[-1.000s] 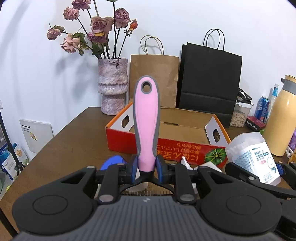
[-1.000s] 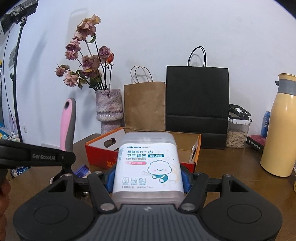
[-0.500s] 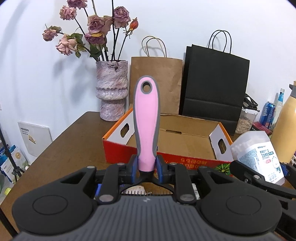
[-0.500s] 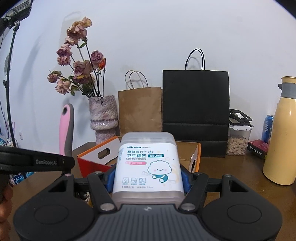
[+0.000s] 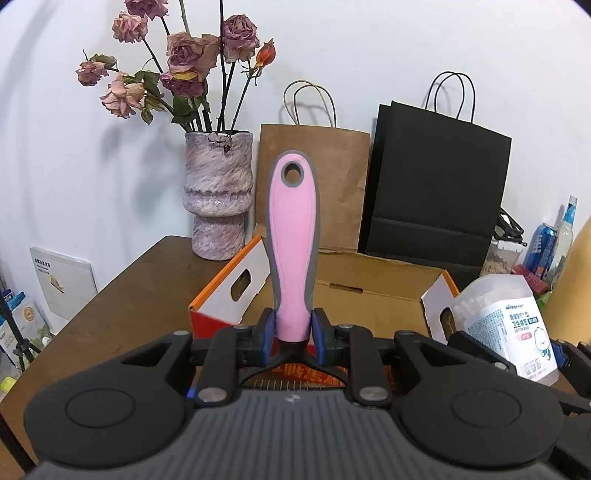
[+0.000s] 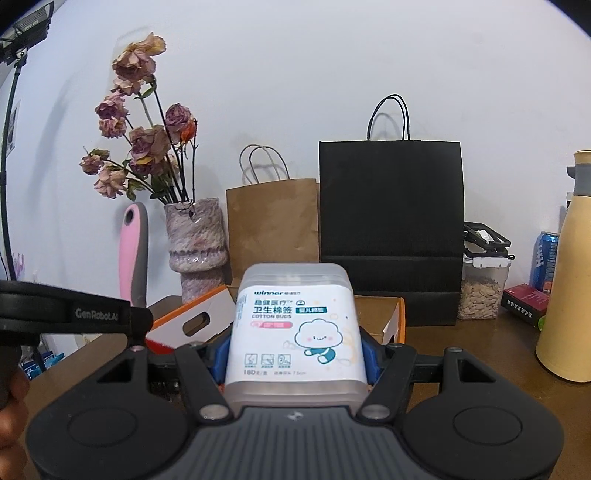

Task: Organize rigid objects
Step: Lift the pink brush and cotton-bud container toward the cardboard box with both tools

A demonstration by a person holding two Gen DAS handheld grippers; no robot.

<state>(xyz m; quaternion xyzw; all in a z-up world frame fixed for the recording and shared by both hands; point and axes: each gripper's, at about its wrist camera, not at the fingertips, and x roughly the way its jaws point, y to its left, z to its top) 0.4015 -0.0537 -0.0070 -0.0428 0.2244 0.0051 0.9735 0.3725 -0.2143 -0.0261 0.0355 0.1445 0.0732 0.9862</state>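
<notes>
Behind the desk [image 5: 122, 306], bags and vase loom nearer than before; left tongs [image 5: 293, 328] still clamp the brush [image 5: 293, 243], right tongs [image 6: 293, 354] the cotton-bud box [image 6: 295, 325], both now over the carton [image 5: 373, 295].

Wall: plain white [image 6: 332, 55], unbroken behind the desk, with soft grey shadows cast on it by the flowers and bag handles.
Desk: dark brown wood [image 5: 140, 280], its left corner and edge in sight, its back edge against the wall.
Vase: mottled purple-grey [image 5: 218, 192], holding dried roses [image 5: 184, 62], at the back left of the desk.
Bags: one brown paper bag [image 6: 273, 218] and one black paper bag [image 6: 391, 221], upright against the wall.
Right side: tall cream flask [image 6: 567, 280], clear lidded jar [image 6: 484, 280], blue can [image 6: 545, 254].
Floor side: white board [image 5: 62, 280] leaning on the wall, left of the desk.
Light: lamp on a stand [image 6: 26, 31], upper left.
</notes>
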